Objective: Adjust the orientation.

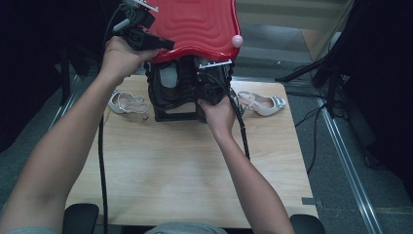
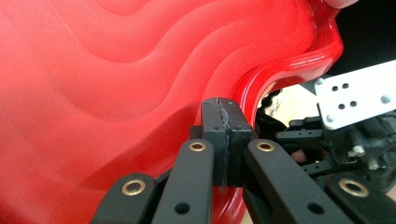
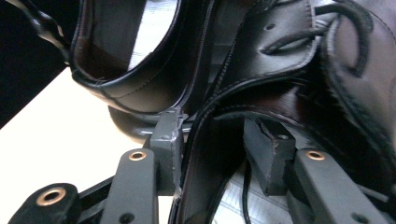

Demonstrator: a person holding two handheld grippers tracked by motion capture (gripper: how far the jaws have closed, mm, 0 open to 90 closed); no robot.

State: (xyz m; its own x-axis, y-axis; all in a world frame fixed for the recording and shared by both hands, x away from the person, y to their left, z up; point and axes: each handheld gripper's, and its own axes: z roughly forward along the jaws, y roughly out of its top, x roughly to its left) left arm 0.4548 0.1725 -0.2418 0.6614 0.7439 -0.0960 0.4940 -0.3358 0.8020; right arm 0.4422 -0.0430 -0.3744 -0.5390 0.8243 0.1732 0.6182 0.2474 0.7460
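Observation:
A glossy red wavy lid (image 1: 195,24) (image 2: 116,93) stands raised over a black open-sided case (image 1: 168,114) at the table's far side. My left gripper (image 1: 160,44) (image 2: 226,135) is at the lid's left rim with its pads meeting and nothing visible between them. Inside the case sit black leather shoes (image 1: 170,83). My right gripper (image 1: 209,90) (image 3: 217,140) reaches into the case, open, its jaws astride the collar edge of a laced black shoe (image 3: 289,60). The far pad stands clear of the leather. A second black shoe (image 3: 126,56) lies beside it.
A silver strappy heeled sandal (image 1: 127,103) lies on the wooden table (image 1: 170,170) left of the case, and another (image 1: 263,103) to its right. A pink knob (image 1: 236,40) sits at the lid's right corner. Cables and a metal floor rail (image 1: 346,161) run along the right.

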